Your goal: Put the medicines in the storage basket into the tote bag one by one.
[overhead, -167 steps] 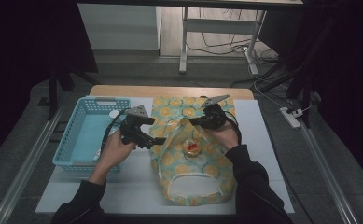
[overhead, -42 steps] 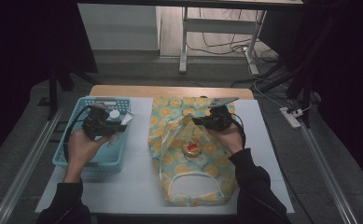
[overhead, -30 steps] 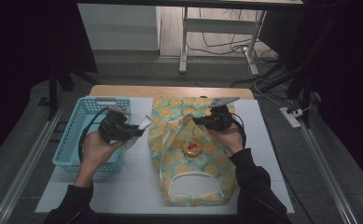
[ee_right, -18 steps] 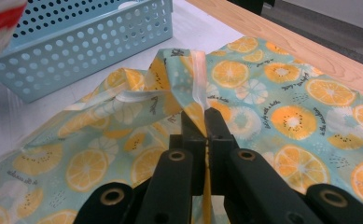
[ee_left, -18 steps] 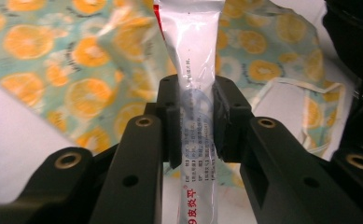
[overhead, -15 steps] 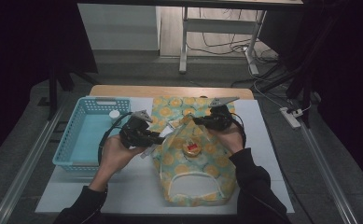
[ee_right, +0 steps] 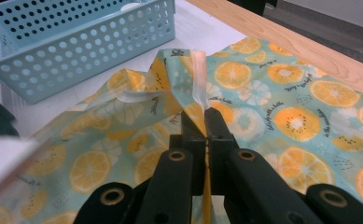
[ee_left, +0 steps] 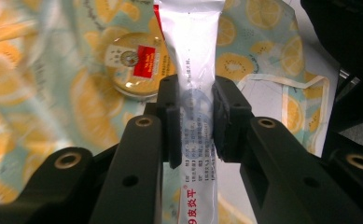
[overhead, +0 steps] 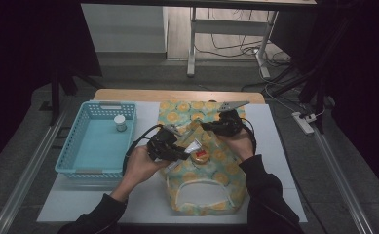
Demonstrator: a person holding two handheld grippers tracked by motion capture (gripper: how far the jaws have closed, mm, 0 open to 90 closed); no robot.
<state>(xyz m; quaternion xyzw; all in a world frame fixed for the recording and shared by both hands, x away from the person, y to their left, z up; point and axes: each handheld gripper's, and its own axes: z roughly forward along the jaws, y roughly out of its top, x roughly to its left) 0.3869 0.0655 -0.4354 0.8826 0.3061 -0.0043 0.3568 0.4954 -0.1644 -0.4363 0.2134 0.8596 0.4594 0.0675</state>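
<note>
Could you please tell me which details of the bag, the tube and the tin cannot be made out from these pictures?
- White tube: both ends cut off by the left gripper view's edges; its small print is too fine to read.
- Round tin: the left gripper covers its lower rim; its label is blurred.
- Lemon-print bag: the right gripper pinches its edge, whose near end disappears between the jaws.

Orange-slice teal bag [overhead: 211, 161], white tube [ee_left: 195, 70], blue basket [overhead: 97, 141]
</note>
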